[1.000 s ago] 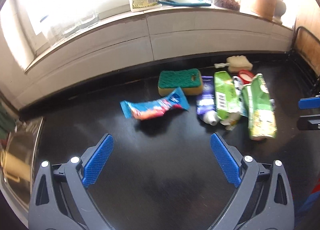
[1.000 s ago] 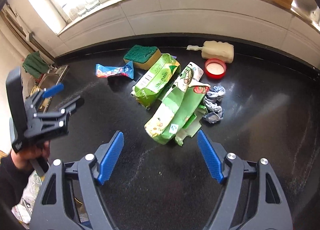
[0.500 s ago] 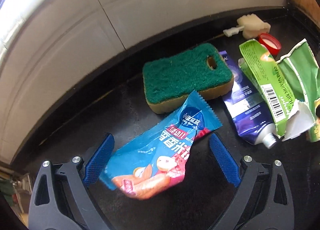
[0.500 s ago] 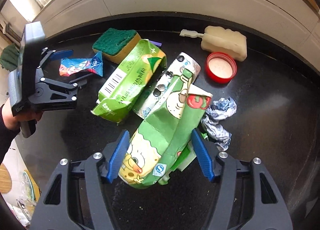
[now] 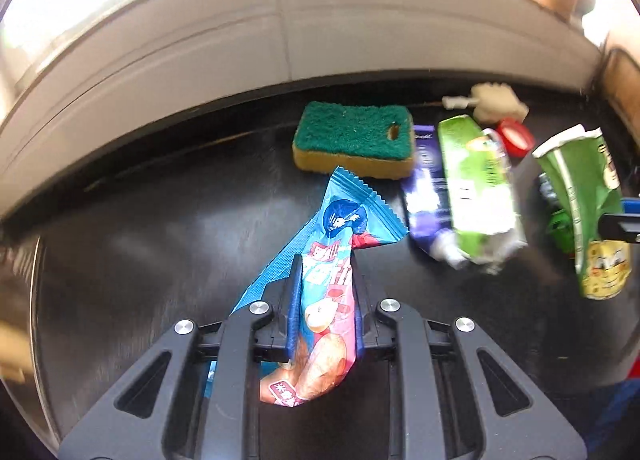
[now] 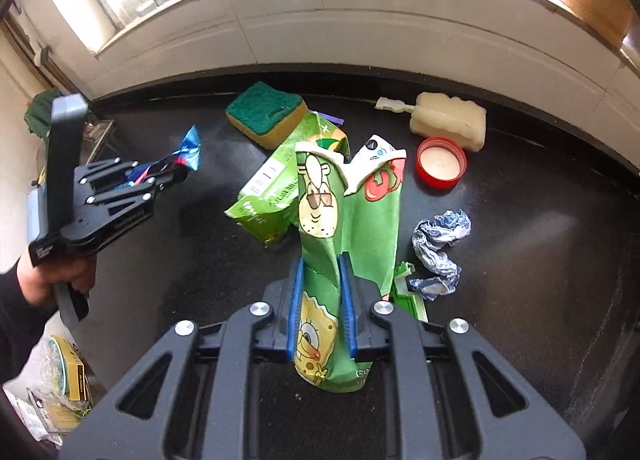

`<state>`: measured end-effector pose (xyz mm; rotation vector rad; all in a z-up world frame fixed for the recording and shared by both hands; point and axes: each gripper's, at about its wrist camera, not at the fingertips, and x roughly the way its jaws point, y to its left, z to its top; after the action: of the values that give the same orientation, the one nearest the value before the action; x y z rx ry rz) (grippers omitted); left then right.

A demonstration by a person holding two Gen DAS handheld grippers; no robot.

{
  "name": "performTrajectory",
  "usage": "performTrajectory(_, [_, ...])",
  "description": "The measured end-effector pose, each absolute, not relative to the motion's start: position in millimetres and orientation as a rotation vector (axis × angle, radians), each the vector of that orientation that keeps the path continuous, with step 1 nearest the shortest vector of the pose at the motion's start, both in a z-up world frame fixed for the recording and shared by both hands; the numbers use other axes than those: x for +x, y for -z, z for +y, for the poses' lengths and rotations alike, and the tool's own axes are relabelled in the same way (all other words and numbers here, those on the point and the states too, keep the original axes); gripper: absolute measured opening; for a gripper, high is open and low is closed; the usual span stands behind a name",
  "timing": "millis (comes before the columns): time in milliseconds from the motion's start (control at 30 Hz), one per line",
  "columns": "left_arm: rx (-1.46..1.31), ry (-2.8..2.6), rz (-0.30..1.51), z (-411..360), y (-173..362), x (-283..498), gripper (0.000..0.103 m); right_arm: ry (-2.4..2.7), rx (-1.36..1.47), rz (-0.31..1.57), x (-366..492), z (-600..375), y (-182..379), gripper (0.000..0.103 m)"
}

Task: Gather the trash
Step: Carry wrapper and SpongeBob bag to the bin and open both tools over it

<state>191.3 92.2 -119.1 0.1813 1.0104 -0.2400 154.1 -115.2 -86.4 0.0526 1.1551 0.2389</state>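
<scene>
L gripper (image 5: pixel 325 292) is clamped on the blue-pink snack wrapper (image 5: pixel 332 260), pads squeezing the mid-section w/ both ends free: top fans out toward the green sponge (image 5: pixel 354 139), bottom bulges below the jaws. R gripper (image 6: pixel 320 308) is pinched on the green cartoon bag (image 6: pixel 340 219), gripping a narrow fold only; most of the bag flops above the pads.

My landmark is the sponge. Green carton (image 6: pixel 280 183) lies just beside it on the black counter (image 6: pixel 540 260), w/ a purple tube (image 5: pixel 424 195) touching the carton on the sponge side. Red cap (image 6: pixel 440 161) and pale foam brush (image 6: pixel 448 119) sit further off, well apart from the sponge. Crumpled foil wad (image 6: pixel 438 248) is farthest from it, near a small green strip (image 6: pixel 408 292).

Risks as I judge them:
1. R bag is held by 1 thin crease, so a quick swing could slip it out.
2. Bag's loose end looks close to the carton; lifting may drag or tip it.
3. L wrapper is slick film, may slide if I tilt.
4. 2 grippers near each other, so they could clash en route to the bin, which I can't see.
</scene>
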Motion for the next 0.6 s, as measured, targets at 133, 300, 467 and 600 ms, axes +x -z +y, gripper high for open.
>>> performTrajectory(133, [0.068, 0.175, 1.033, 94, 97, 140, 0.019, -0.263, 0.035, 1.121, 129, -114, 71, 0.018])
performTrajectory(300, [0.031, 0.143, 1.045, 75, 87, 80, 0.019, -0.288, 0.017, 1.121, 98, -112, 70, 0.018])
performTrajectory(467, [0.027, 0.143, 1.055, 54, 90, 43, 0.019, -0.300, 0.017, 1.125, 71, -112, 71, 0.018])
performTrajectory(600, [0.021, 0.134, 1.048, 54, 86, 25, 0.019, -0.312, 0.008, 1.118, 60, -111, 69, 0.018])
